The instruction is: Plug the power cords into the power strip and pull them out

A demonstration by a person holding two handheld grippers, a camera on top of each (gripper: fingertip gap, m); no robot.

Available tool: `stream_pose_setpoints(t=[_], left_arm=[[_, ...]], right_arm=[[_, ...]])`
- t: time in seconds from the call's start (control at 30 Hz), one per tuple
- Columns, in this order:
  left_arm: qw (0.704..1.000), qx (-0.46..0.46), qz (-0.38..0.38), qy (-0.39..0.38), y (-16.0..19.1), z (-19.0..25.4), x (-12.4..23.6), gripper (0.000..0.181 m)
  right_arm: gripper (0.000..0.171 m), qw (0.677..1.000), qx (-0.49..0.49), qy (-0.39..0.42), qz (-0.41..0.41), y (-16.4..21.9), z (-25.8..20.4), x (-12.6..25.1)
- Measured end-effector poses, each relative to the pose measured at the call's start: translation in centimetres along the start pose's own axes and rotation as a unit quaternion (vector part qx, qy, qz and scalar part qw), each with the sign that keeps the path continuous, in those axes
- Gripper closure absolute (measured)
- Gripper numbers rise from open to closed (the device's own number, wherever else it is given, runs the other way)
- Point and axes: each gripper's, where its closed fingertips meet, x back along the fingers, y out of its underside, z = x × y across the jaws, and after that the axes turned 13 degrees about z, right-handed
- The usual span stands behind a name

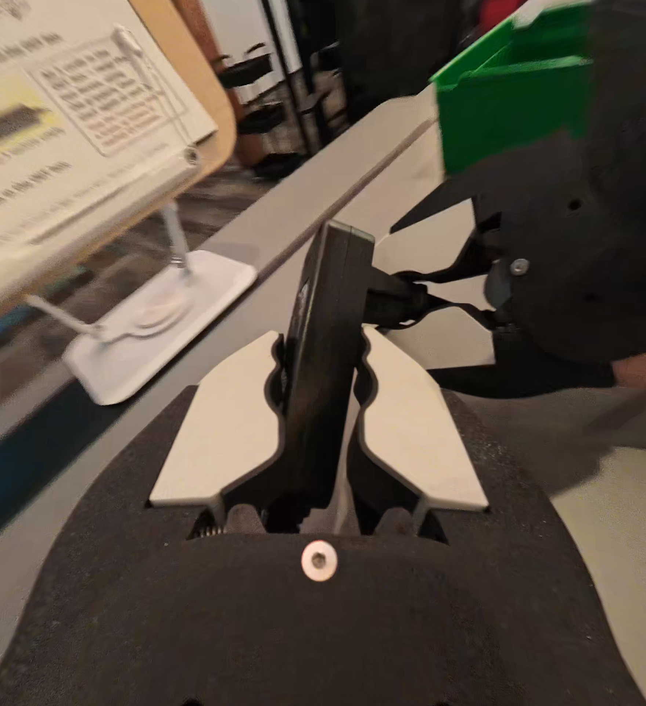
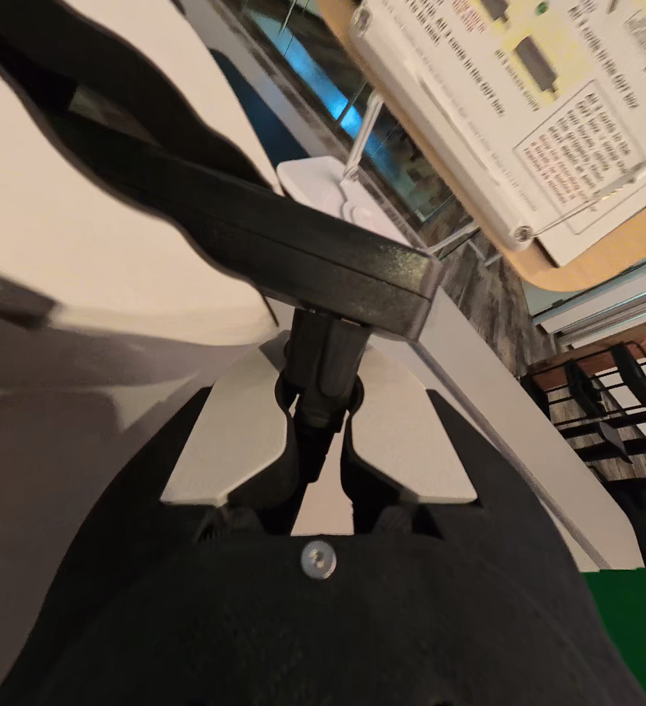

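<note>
Both views are smeared with blur, and the printed sign (image 1: 81,126) on its white stand (image 1: 161,332) is too soft to make out. In the left wrist view, the near end of the power strip (image 1: 325,344) disappears down between the fingers, so its full length is cut off. Its socket face is turned sideways and mostly hidden from this camera. The plug's prongs can't be seen from either camera. The green bin (image 1: 504,103) runs off the top right corner.

The left gripper (image 1: 321,363) has its two pale fingers (image 1: 230,412) pressed in on the black power strip, pinching it by its narrow sides. The strip is lifted off the white table (image 1: 333,191), its long axis running away from the camera and tipping up.

Over to the right gripper (image 2: 319,393): it's clamped on the black plug (image 2: 325,363) of a power cord, fingers squeezing the plug's body. The plug meets the strip's face (image 2: 314,259) at right angles near the far end; whether it is fully seated, I can't tell. From the left wrist view, that same plug (image 1: 390,301) sticks out of the strip's right side, with the right gripper (image 1: 428,296) coming in from the right. A bit of a person's hand (image 1: 642,368) peeks out below it.
</note>
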Motion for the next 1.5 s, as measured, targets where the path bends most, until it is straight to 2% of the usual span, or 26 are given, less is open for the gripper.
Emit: stream_pose_setpoints(t=[0.1, 0.33, 0.43, 0.63, 0.87, 1.0, 1.13, 1.23, 1.3, 1.4, 1.47, 1.5], left_arm=[[0.996, -0.042, 0.01, -0.076, -0.3, -1.2, -0.1, 0.144], [0.994, 0.023, 0.025, -0.101, 1.0, -2.1, 0.2, 0.136], [0.993, 0.042, 0.024, -0.103, 1.4, -2.2, 0.2, 0.136], [0.991, 0.098, 0.011, -0.089, 2.6, -2.3, -0.2, 0.135], [0.988, 0.141, -0.007, -0.061, 3.8, -2.2, -0.2, 0.13], [0.992, 0.12, -0.006, -0.037, 3.5, -1.6, -0.2, 0.134], [1.0, 0.02, 0.012, 0.001, 2.0, 0.0, -0.3, 0.146], [0.999, 0.021, 0.037, 0.001, 1.0, 0.3, -0.1, 0.148], [0.998, 0.008, 0.055, -0.008, 0.4, -0.1, 0.3, 0.148], [0.994, -0.012, 0.107, -0.026, -1.7, -0.5, 1.2, 0.15], [0.992, -0.026, 0.122, -0.033, -2.3, -0.6, 1.5, 0.15], [0.991, -0.025, 0.129, -0.035, -2.4, -0.7, 1.6, 0.15]], right_arm=[[0.151, 0.999, -0.026, -0.009, -0.026, 0.3, -0.1, -0.4], [0.149, 0.991, -0.13, -0.03, -0.027, 0.5, -1.6, -1.1], [0.149, 0.985, -0.164, -0.042, -0.02, 0.5, -2.0, -1.3], [0.15, 0.984, -0.178, -0.007, -0.026, 1.2, -2.3, -1.8], [0.15, 0.985, -0.165, 0.008, -0.038, 1.7, -2.8, -1.7], [0.15, 0.988, -0.151, 0.002, -0.036, 1.6, -2.9, -1.2], [0.145, 0.981, -0.177, -0.073, -0.015, 1.4, -3.3, -0.2], [0.144, 0.969, -0.19, -0.155, 0.006, 0.5, -3.2, 0.3], [0.143, 0.938, -0.246, -0.243, 0.0, -0.6, -3.8, 0.8], [0.137, 0.87, -0.326, -0.366, -0.046, -2.6, -4.6, 1.8], [0.142, 0.838, -0.324, -0.43, -0.091, -3.2, -5.3, 2.7], [0.144, 0.838, -0.303, -0.442, -0.101, -3.3, -5.4, 2.8]])
